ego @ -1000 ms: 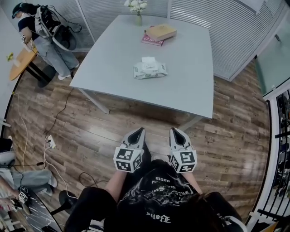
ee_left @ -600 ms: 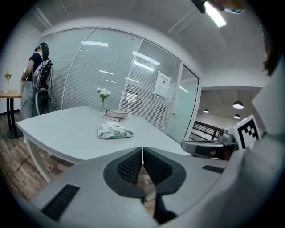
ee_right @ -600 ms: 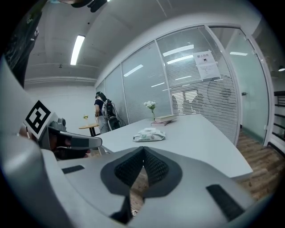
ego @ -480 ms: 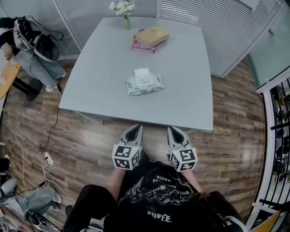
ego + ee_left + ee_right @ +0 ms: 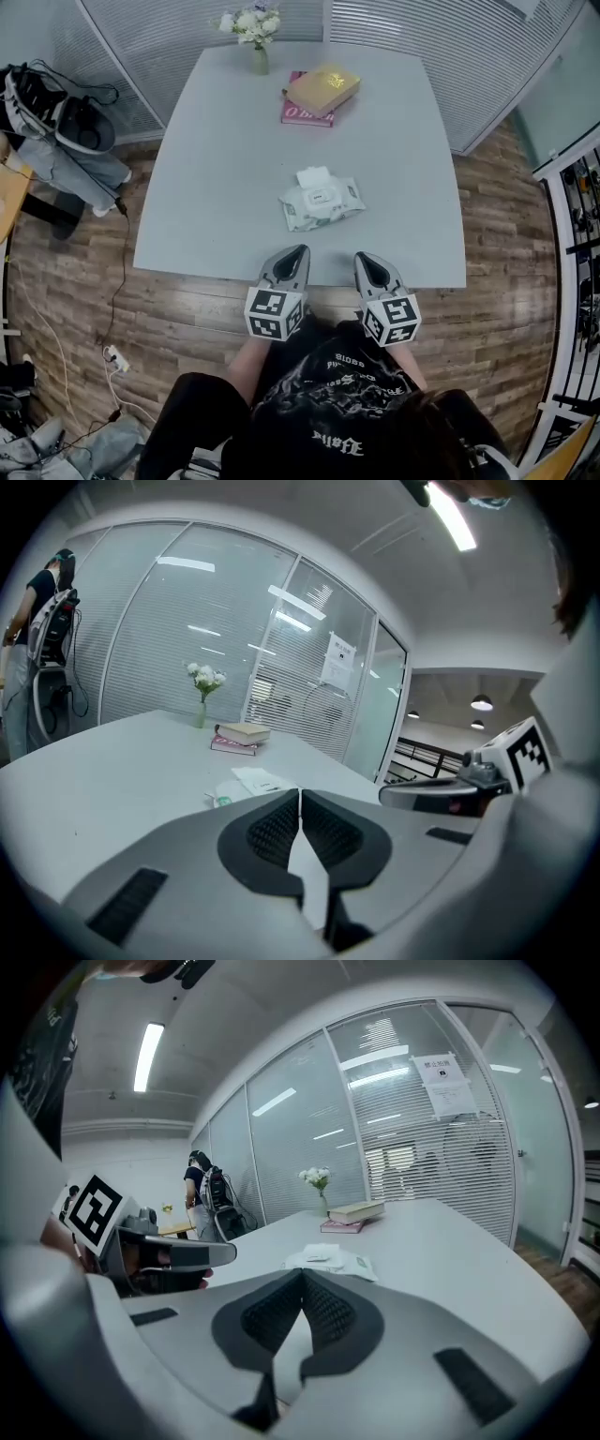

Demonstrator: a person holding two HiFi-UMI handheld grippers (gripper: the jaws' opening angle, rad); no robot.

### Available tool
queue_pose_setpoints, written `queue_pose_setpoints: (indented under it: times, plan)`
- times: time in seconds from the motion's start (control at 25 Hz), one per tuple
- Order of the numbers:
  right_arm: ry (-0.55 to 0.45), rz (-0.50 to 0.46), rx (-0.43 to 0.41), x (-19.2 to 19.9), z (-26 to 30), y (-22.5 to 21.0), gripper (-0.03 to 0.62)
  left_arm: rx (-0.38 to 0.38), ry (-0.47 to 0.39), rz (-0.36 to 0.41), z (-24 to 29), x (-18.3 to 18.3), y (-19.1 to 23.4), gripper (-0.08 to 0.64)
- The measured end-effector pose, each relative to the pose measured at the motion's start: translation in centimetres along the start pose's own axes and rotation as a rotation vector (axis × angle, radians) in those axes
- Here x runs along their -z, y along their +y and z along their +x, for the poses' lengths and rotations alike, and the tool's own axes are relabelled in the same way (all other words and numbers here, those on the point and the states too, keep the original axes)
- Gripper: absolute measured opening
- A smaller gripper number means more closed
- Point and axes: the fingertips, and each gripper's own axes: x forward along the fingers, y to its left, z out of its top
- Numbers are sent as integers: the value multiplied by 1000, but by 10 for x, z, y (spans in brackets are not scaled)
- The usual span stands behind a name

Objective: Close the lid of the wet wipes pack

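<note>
A white wet wipes pack (image 5: 322, 202) lies near the middle of the grey table (image 5: 216, 169), its lid flap (image 5: 312, 176) folded open toward the far side. It also shows ahead of the jaws as the pack (image 5: 246, 786) in the left gripper view and the pack (image 5: 333, 1260) in the right gripper view. My left gripper (image 5: 296, 250) and right gripper (image 5: 360, 258) hover side by side over the table's near edge, short of the pack. Both are shut, with nothing between their jaws.
Two stacked books (image 5: 321, 93) and a vase of white flowers (image 5: 253, 34) stand at the table's far end. A person (image 5: 52, 122) with bags stands left of the table. Glass walls with blinds surround the table; cables (image 5: 111, 352) lie on the wooden floor.
The table and the pack have drawn closer in the head view; both grippers have advanced from over the floor to the table's near edge. Their jaws stayed shut.
</note>
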Motion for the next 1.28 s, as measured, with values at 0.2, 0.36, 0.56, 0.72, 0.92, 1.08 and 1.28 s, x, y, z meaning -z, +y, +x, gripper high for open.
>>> queue_pose_setpoints:
  times: [0.2,0.36,0.56,0.72,0.92,1.08,1.28]
  plan:
    - [11,-24,-18,-15,32,1,-1,-32,-11,-19,11,-12,29,11]
    - [-3,-42,-38,-34,49,-7,0,-61,-28,-32,16,-20,40,11]
    - [-11,-48,-85,-56,68,-20,0,-108,-23,-37,22,-25,48,11]
    - [-37,1,-113,-77,80,-37,-1,-140,-29,-46,29,-35,52,11]
    - [-66,-33,-173,-110,96,-53,0,-184,-34,-45,35,-39,52,11]
    - [-55,-53,-252,-128,105,-60,0,-223,-38,-53,38,-42,55,11]
    - [-4,-118,-353,-145,128,-63,0,-270,-39,-56,35,-46,63,11]
